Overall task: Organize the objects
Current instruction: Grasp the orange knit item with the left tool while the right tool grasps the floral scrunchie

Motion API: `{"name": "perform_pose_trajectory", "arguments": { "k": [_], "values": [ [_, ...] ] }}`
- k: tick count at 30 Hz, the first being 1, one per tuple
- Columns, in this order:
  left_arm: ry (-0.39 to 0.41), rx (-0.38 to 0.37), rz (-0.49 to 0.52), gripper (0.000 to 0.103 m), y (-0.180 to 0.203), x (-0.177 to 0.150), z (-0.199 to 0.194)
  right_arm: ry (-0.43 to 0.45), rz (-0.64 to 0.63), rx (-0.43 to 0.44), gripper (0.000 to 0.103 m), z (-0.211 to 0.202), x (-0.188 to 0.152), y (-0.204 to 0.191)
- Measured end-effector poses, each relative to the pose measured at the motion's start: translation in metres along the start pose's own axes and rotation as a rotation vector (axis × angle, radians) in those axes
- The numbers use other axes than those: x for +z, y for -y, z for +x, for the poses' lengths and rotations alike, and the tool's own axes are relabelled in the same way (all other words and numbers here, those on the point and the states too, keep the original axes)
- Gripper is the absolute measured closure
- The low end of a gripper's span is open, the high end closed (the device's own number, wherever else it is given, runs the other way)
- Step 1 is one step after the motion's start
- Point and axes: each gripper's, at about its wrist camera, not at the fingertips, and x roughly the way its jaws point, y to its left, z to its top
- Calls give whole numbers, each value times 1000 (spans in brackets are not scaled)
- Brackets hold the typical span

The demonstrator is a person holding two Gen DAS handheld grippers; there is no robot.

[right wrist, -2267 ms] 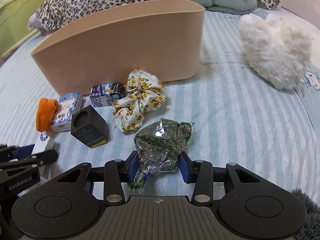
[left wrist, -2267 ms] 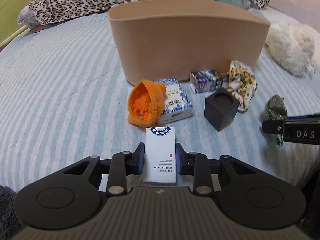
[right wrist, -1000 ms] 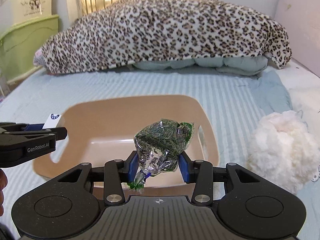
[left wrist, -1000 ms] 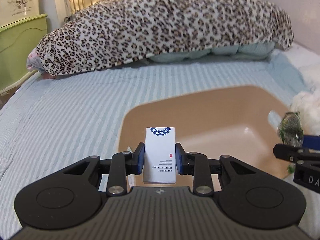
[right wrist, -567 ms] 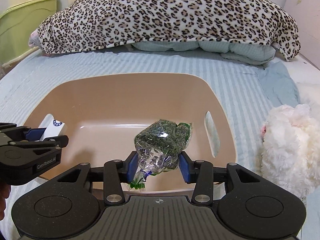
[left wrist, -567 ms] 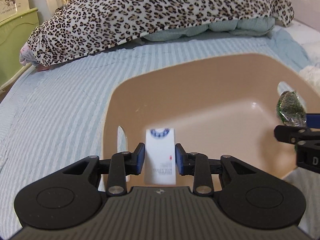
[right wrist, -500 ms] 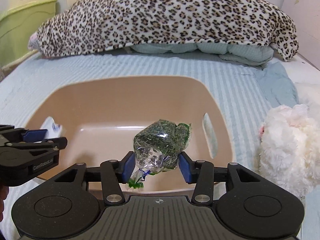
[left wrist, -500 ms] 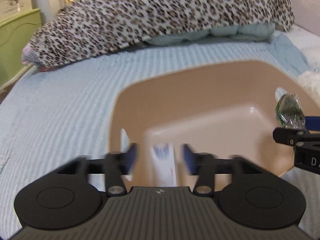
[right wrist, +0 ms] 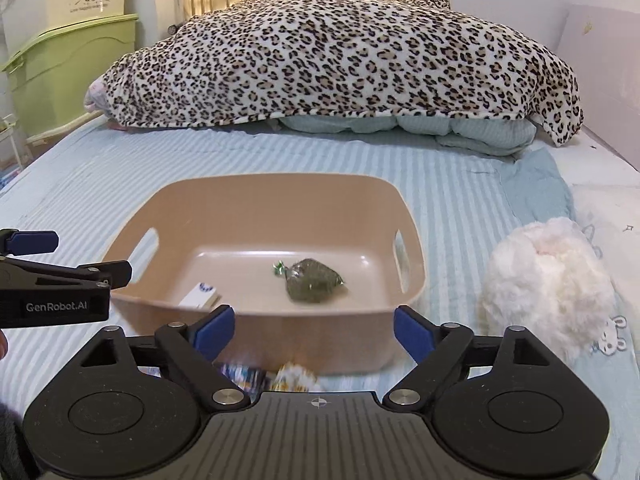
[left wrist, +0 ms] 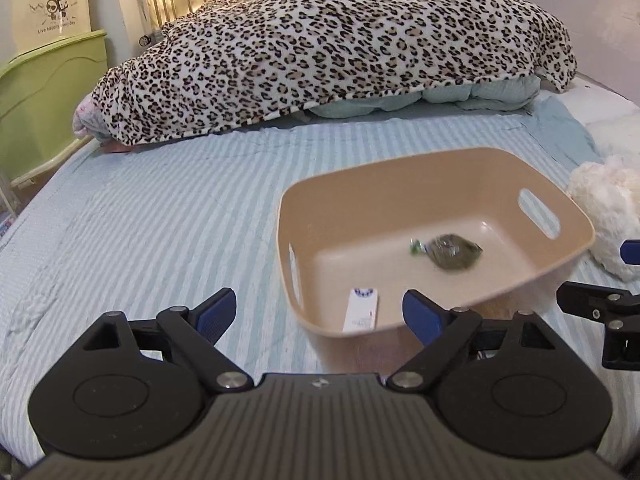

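Both sets of jaws spread wide apart, holding nothing. Left gripper (left wrist: 316, 312) at lower centre of its frame, angled toward the near-left corner of the tan bin (left wrist: 576, 258); right gripper (right wrist: 314, 332) at lower centre of its own frame, squarely facing the bin's near wall.

Inside the bin, 2 items: a white box (left wrist: 361, 314) lying flat at the near-left of the floor, close under the near wall, and a bag of green dried herbs (left wrist: 454, 251) resting near the middle of the floor, knotted end toward the left. Well apart from each other, neither touching a wall as far as can be told. Likely placed there because the bin serves as the collecting spot for loose things on the bed (right wrist: 280, 156); open jaws fit a release just completed (a judgement only).

Outside the bin, along the bottom of the right wrist frame, glimpses of a printed box (right wrist: 240, 376) and a floral fabric piece (right wrist: 298, 378) at the foot of the near wall, mostly hidden behind the gripper body. Probably next in line for sorting.

At right of both frames, a fluffy white plush (right wrist: 544, 288) just beside the bin. At top, a leopard-print blanket (right wrist: 340, 52) heaped across the bed, well apart from the work area.
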Motion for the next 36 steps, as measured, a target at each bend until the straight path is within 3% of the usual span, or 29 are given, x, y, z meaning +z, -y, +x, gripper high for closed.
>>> {"name": "perform_pose_trajectory", "arguments": {
  "k": [6, 21, 27, 33, 35, 36],
  "values": [
    [-58, -57, -2, 12, -10, -24, -4, -52, -8, 4, 13, -2, -24, 0],
    [-191, -74, -10, 15, -12, -68, 35, -189, 17, 25, 15, 49, -71, 1],
    [-228, -105, -19, 26, -8, -78, 50, -190, 26, 39, 22, 60, -76, 1],
    [-248, -158, -91, 46, -15, -84, 57, -220, -14, 44, 34, 72, -83, -8],
    [-254, -180, -121, 59, -19, -85, 58, -238, -20, 74, 45, 77, -83, -12],
    [-260, -193, -136, 74, -20, -85, 59, -246, -25, 87, 53, 78, -83, -15]
  ]
}}
